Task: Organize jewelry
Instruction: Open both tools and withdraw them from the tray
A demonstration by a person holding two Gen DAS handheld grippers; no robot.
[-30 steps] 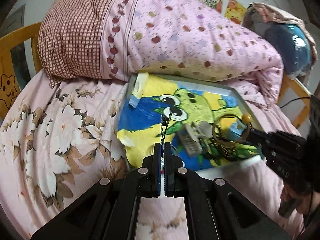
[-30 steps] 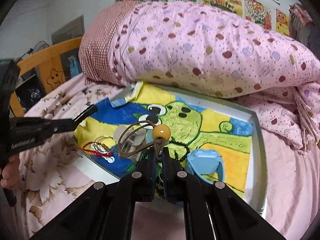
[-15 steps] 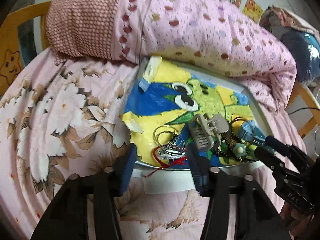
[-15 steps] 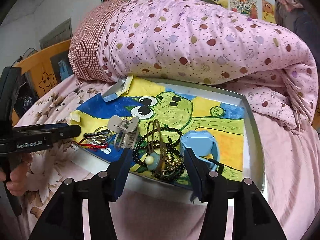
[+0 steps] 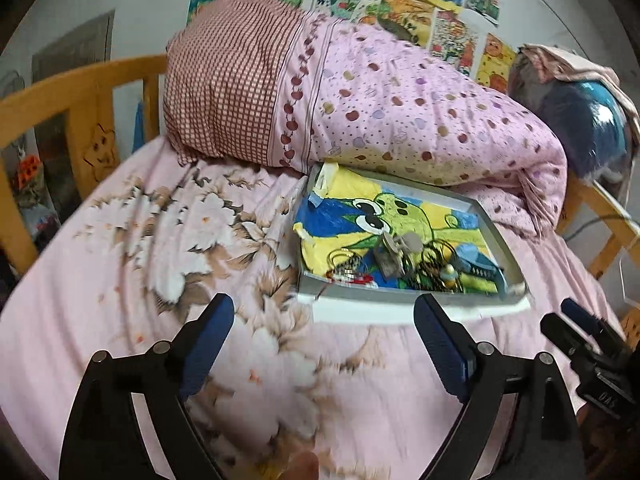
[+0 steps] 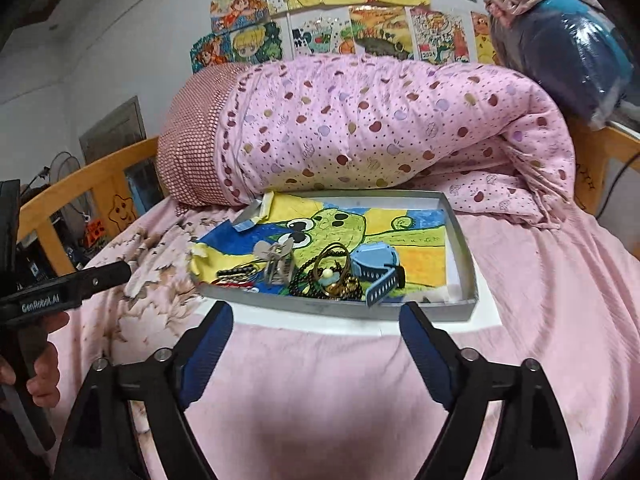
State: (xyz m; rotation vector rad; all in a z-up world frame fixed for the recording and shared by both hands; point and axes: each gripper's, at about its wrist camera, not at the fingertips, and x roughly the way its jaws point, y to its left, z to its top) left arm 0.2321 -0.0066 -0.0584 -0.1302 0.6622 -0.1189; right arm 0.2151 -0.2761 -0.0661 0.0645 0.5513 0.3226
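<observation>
A shallow grey tray (image 5: 360,295) (image 6: 464,256) lined with a frog drawing lies on the bed. In it rest a grey hair claw (image 5: 394,252) (image 6: 276,262), thin bracelets with red thread (image 5: 348,270), a black bead string tangled with brown cord loops (image 6: 332,276), and a blue watch (image 5: 476,262) (image 6: 376,264). My left gripper (image 5: 324,308) hangs over the flowered sheet just short of the tray's front edge. Its jaws are opening wide with nothing between them. My right gripper (image 6: 316,314) is likewise short of the tray, jaws opening, nothing held.
A rolled pink dotted quilt (image 6: 380,132) and a checked pillow (image 5: 228,80) press against the tray's far side. Wooden bed rails (image 5: 80,92) run along the left and right. A blue wrapped bundle (image 6: 572,44) sits at the far right. A hand (image 6: 44,364) holds the left gripper's handle.
Both grippers were shut on jewellery pieces over the tray. They let go, opened wide and drew back toward the bed's near side; the pieces now lie in the tray.
</observation>
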